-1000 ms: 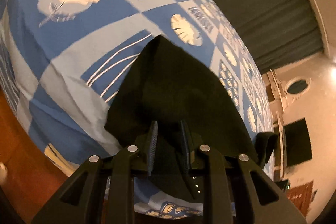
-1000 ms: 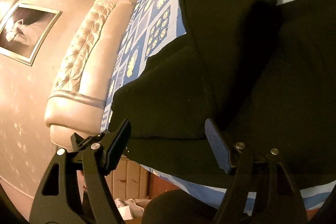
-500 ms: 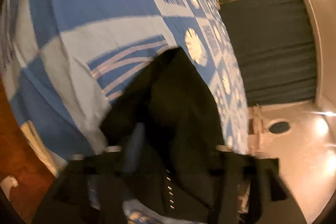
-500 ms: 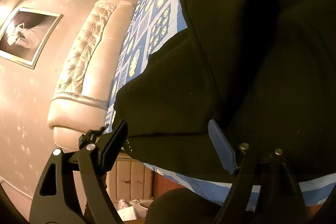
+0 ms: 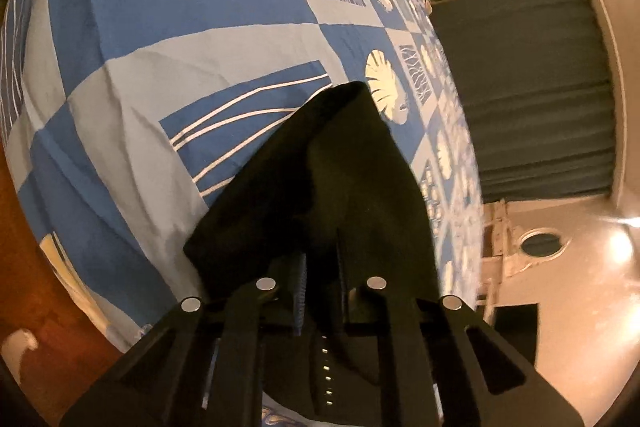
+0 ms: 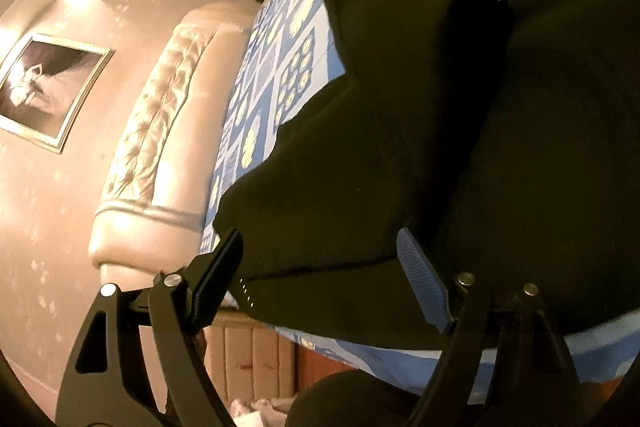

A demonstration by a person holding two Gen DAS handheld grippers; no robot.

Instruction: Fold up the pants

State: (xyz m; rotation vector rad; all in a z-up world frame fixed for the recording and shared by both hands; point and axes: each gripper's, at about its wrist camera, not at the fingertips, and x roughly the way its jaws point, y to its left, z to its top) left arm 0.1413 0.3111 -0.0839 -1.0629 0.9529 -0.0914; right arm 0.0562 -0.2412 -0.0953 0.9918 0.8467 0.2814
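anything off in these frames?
Nothing damaged or spilled. The black fabric pants lie rumpled on the blue patterned bedspread, one leg creased lengthwise, waist hanging over the bed's near edge. Left tool pinches them; right tool gapes.

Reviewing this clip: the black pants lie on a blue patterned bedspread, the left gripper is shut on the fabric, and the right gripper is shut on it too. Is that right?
Not quite. The right gripper is open: the right wrist view shows its jaws standing wide apart over the black pants. The rest holds: the pants lie on the blue patterned bedspread, and the left gripper is shut on the fabric.
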